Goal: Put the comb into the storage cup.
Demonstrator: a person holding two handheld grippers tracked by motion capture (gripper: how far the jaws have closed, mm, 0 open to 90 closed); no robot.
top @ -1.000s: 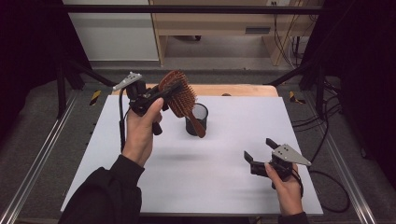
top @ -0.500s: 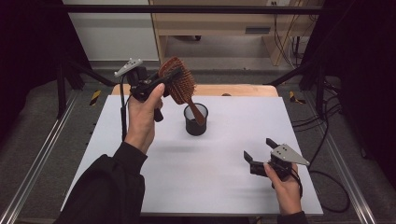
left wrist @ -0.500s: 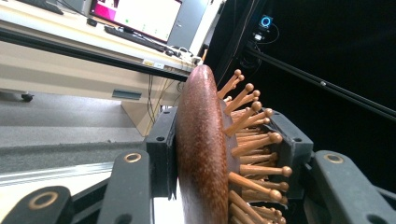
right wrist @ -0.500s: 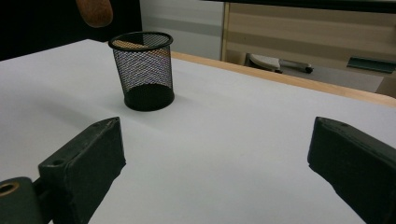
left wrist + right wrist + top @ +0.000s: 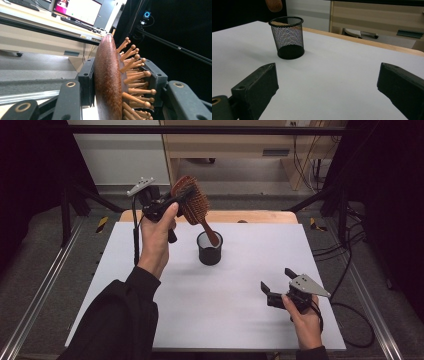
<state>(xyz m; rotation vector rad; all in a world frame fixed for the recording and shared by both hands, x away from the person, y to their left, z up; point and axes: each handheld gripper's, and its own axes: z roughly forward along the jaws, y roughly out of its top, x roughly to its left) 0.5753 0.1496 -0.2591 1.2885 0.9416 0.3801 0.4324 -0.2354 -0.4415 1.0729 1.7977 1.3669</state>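
My left gripper [image 5: 175, 199] is shut on the head of a brown wooden hairbrush [image 5: 192, 205], held up in the air at the back left. Its jaws clamp the smooth back and the bristle side of the hairbrush [image 5: 110, 82]. The brush handle slants down to just above the rim of a black mesh cup [image 5: 209, 248] that stands upright on the white table [image 5: 225, 320]. The handle tip [image 5: 273, 5] hangs just over the cup [image 5: 288, 37]. My right gripper [image 5: 278, 288] rests low at the front right, open, with nothing between its fingers [image 5: 257, 87].
A wooden strip [image 5: 250, 216] runs along the table's far edge. Metal rails [image 5: 45, 285] flank the table on the left, cables [image 5: 350, 275] lie on the right. A bench and a lit monitor [image 5: 77, 11] stand beyond.
The left hand has carried the brush up and to the right, so the handle has come out of the cup and now hangs over its rim. The right gripper has stayed put.
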